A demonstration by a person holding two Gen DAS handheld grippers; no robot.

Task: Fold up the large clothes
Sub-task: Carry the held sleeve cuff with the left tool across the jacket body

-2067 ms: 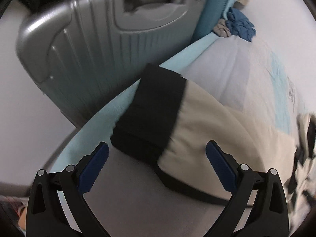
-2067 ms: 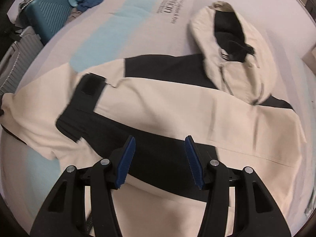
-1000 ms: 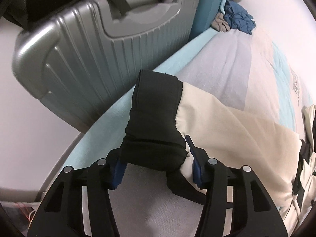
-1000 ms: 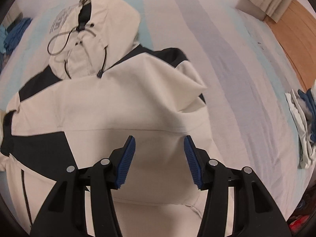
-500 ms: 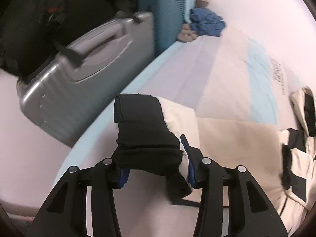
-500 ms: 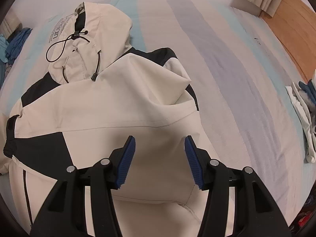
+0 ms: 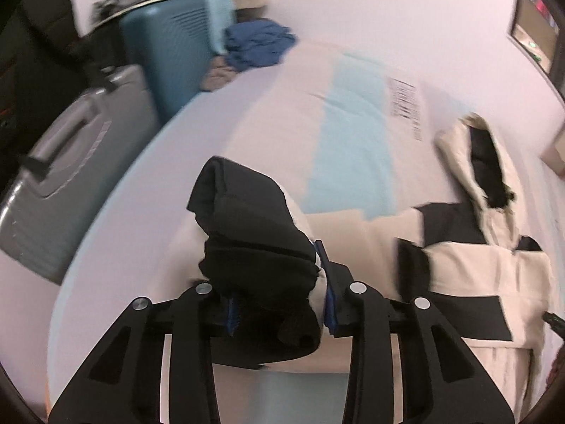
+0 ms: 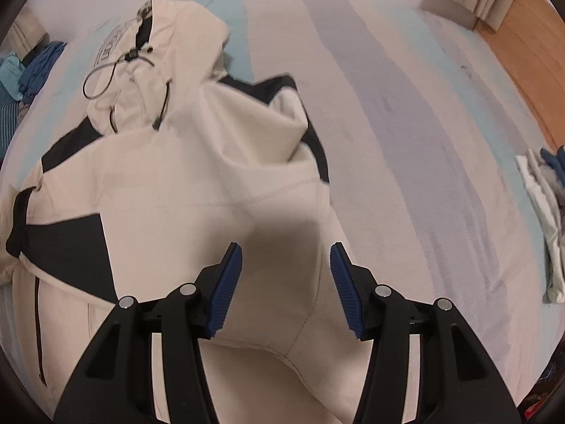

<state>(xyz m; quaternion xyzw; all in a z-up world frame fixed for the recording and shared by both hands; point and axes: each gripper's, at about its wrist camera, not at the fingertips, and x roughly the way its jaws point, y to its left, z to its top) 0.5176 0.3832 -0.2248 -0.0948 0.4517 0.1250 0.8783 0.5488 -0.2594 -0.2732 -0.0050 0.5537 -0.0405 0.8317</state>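
Observation:
A cream and black hooded jacket [image 8: 197, 190] lies spread on the bed, its hood [image 8: 176, 46] at the far end. My left gripper [image 7: 279, 296] is shut on the jacket's black sleeve cuff [image 7: 247, 233] and holds it lifted above the bed. The jacket's body [image 7: 483, 282] and hood show to the right in that view. My right gripper [image 8: 286, 289] is open and empty, hovering just above the cream right side of the jacket.
The bed has a striped pastel sheet [image 8: 406, 141]. A grey suitcase [image 7: 70, 162] and a teal suitcase [image 7: 176, 56] stand beside the bed on the left. Blue clothes [image 7: 257, 42] lie at the far corner. Folded white clothes [image 8: 543, 212] lie at the bed's right edge.
My left gripper closed on the sleeve cuff, then lifted it and swung right, away from the suitcases toward the jacket body. My right gripper moved to the jacket's right side and stays open.

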